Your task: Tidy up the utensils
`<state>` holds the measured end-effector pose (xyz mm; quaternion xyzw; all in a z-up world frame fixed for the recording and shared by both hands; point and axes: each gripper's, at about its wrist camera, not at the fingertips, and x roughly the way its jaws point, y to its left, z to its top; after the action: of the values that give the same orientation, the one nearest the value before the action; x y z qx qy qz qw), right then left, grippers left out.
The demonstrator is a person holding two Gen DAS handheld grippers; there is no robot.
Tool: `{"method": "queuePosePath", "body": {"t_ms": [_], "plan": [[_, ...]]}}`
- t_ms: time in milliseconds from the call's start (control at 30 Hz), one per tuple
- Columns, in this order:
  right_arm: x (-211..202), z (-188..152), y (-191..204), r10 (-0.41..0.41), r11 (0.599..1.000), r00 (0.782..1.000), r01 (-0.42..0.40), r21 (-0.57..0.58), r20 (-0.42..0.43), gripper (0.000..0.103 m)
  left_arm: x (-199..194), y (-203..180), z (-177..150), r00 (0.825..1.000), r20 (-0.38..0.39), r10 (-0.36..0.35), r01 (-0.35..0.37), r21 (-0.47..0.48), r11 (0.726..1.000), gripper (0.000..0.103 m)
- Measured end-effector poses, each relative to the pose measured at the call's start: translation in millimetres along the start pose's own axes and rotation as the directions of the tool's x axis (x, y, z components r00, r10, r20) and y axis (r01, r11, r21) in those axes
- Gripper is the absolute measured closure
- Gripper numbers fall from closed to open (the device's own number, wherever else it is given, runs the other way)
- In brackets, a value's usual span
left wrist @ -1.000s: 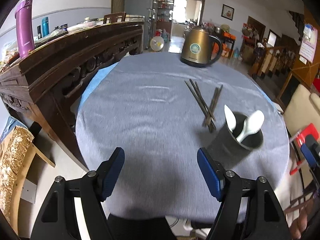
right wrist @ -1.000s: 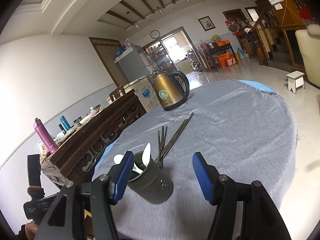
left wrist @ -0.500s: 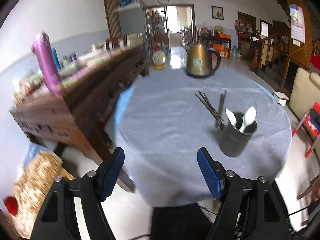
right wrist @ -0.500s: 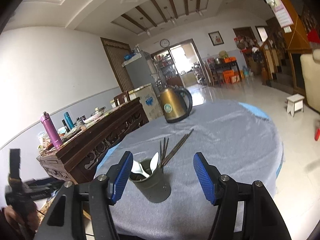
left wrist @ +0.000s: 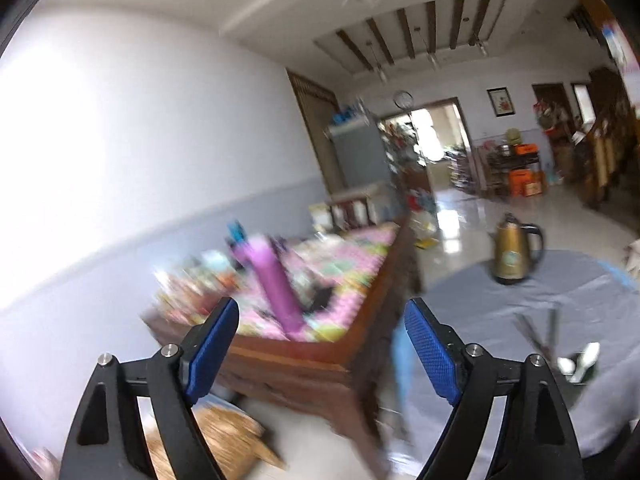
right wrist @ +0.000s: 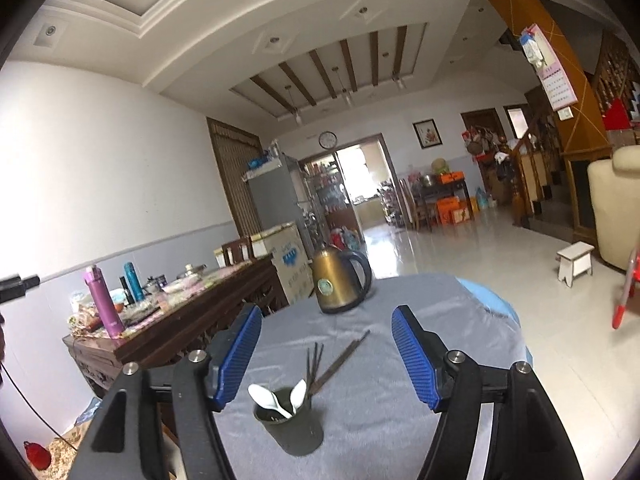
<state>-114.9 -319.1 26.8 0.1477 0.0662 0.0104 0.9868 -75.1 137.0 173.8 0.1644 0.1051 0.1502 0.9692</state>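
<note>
A dark utensil cup [right wrist: 294,430] stands on the grey-clothed round table [right wrist: 420,360] with two white spoons [right wrist: 270,398] in it. Several dark chopsticks [right wrist: 334,358] lie loose on the cloth just behind the cup. My right gripper [right wrist: 326,356] hovers above and in front of the cup, jaws opening, nothing between them. My left gripper [left wrist: 320,354] is raised high and swung left of the table toward a wooden sideboard [left wrist: 320,344], jaws opening and empty. In the blurred left wrist view the cup and spoons [left wrist: 580,362] and chopsticks [left wrist: 538,332] show at the right edge.
A gold kettle [right wrist: 340,280] stands at the table's far side. The sideboard [right wrist: 180,320] on the left carries a purple flask [right wrist: 102,304], a teal bottle and clutter. A white stool [right wrist: 574,262] and cream armchair [right wrist: 612,208] stand on the shiny floor at right.
Both grippers have risen and tilted up; the table has dropped lower in both views. The left view has swung left onto the sideboard and is blurred. Both pairs of jaws stand slightly wider.
</note>
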Motion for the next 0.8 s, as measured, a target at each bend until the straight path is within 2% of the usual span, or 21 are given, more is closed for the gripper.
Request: {"method": "queuePosePath", "body": {"t_ms": [67, 133, 167, 233, 333, 500, 667, 800], "plan": [[0, 8, 7, 0.010, 1.000, 1.000, -0.010, -0.017, 0.010, 0.029, -8, 10, 13, 0.998, 0.044, 0.045, -0.047, 0.035, 0.998, 0.016], [0, 15, 15, 0.020, 0.999, 0.999, -0.019, -0.028, 0.026, 0.029, -14, 15, 21, 0.996, 0.063, 0.067, -0.070, 0.036, 0.997, 0.008], [0, 18, 18, 0.031, 0.999, 0.999, -0.031, -0.028, 0.032, 0.028, -18, 17, 24, 0.995, 0.075, 0.069, -0.071, 0.026, 0.997, 0.004], [0, 19, 24, 0.055, 0.998, 0.998, -0.054, -0.019, 0.035, 0.027, -22, 18, 22, 0.995, 0.087, 0.045, -0.046, 0.012, 0.999, 0.004], [1, 17, 31, 0.077, 0.997, 0.997, -0.077, -0.013, 0.021, 0.027, -21, 0, 6, 0.998, 0.058, -0.027, 0.024, 0.047, 0.999, 0.004], [1, 13, 35, 0.071, 0.997, 0.997, -0.071, -0.034, -0.004, 0.026, -6, -38, -13, 0.992, -0.048, -0.112, 0.116, 0.083, 0.990, 0.004], [9, 8, 26, 0.049, 0.999, 0.998, -0.049, 0.002, -0.027, 0.026, 10, -66, -15, 0.965, -0.133, -0.226, 0.234, 0.041, 0.971, 0.004], [17, 6, 18, 0.023, 0.998, 0.998, -0.021, 0.052, -0.050, 0.026, 26, -89, -5, 0.936, -0.156, -0.315, 0.320, 0.007, 0.948, 0.004]]}}
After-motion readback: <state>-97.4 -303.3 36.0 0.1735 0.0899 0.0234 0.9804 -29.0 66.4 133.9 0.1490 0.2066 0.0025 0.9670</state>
